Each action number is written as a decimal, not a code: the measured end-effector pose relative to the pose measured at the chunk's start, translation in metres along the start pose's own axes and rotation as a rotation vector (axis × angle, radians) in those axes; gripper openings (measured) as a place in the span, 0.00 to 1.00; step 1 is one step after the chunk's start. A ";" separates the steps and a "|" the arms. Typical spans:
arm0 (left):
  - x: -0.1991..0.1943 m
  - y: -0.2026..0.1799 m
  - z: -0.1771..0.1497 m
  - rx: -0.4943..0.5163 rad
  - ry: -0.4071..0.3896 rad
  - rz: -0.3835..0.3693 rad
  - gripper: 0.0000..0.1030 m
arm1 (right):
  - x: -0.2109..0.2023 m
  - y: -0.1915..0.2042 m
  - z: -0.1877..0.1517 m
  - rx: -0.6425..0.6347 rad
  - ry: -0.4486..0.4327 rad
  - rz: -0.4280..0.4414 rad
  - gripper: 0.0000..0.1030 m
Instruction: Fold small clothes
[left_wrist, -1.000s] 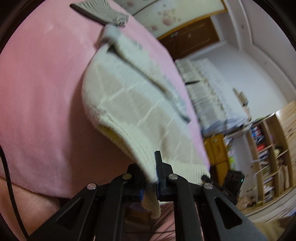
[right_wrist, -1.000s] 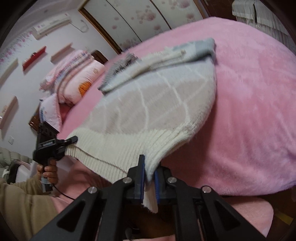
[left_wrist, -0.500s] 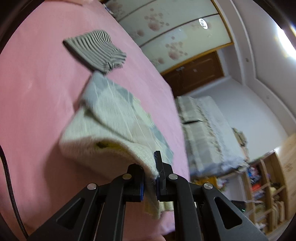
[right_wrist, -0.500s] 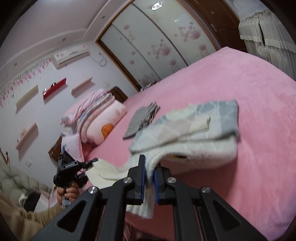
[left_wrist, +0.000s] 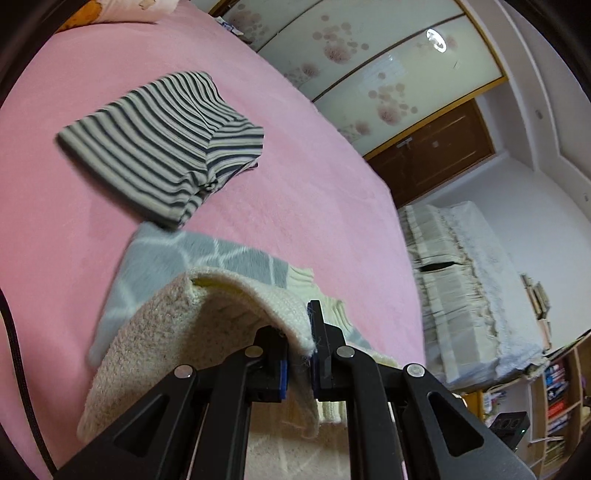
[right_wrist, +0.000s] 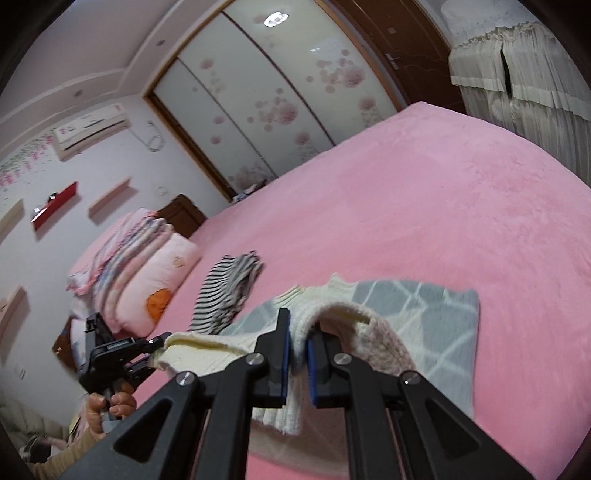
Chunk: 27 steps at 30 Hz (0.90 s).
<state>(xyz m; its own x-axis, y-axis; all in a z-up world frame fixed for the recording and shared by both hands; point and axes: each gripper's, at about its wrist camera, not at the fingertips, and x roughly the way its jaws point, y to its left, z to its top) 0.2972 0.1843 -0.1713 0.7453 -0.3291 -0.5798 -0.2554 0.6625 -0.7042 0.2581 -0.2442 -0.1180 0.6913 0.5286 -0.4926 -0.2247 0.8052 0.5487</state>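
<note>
I had both tongs pinching the ribbed cream hem of the sweater (left_wrist: 207, 295), one at each end. The left tongs (left_wrist: 297, 354) were pressed tight on the knit, a fold of it squeezed between the blue pads and a short tail hanging below them. The right tongs (right_wrist: 297, 354) gripped the same way, with cream ribbing bunched between their pads and drooping under the fingers.

From the right wrist I saw the left tongs (right_wrist: 157, 341) off to my left, held by a hand (right_wrist: 110, 404), with the hem stretched between the two grippers. The hem was lifted off the bed (right_wrist: 424, 206) and arched over the rest of the sweater (right_wrist: 424, 317), whose grey body with white diamond lines lay flat on the pink cover beneath. The fuzzy inner side of the raised part faced me.

Just beyond the sweater, toward the head of the bed, a striped garment (left_wrist: 162, 144) lay folded on the cover; its near corner came close to the sweater's grey edge, and I could not tell whether they touched. Pillows (right_wrist: 147, 273) were stacked at the headboard.
</note>
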 end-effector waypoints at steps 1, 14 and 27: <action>0.014 0.001 0.006 -0.005 0.009 0.013 0.06 | 0.010 -0.006 0.004 0.012 0.008 -0.010 0.07; 0.130 0.029 0.023 0.038 0.161 0.164 0.13 | 0.133 -0.089 0.008 0.198 0.194 -0.184 0.09; 0.111 0.001 0.054 0.075 0.124 0.160 0.61 | 0.114 -0.072 0.029 0.208 0.208 -0.114 0.48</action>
<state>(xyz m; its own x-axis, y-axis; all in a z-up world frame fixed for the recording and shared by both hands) 0.4134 0.1849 -0.2140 0.6161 -0.2932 -0.7311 -0.3140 0.7598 -0.5693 0.3725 -0.2495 -0.1937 0.5440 0.4991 -0.6745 0.0062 0.8015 0.5980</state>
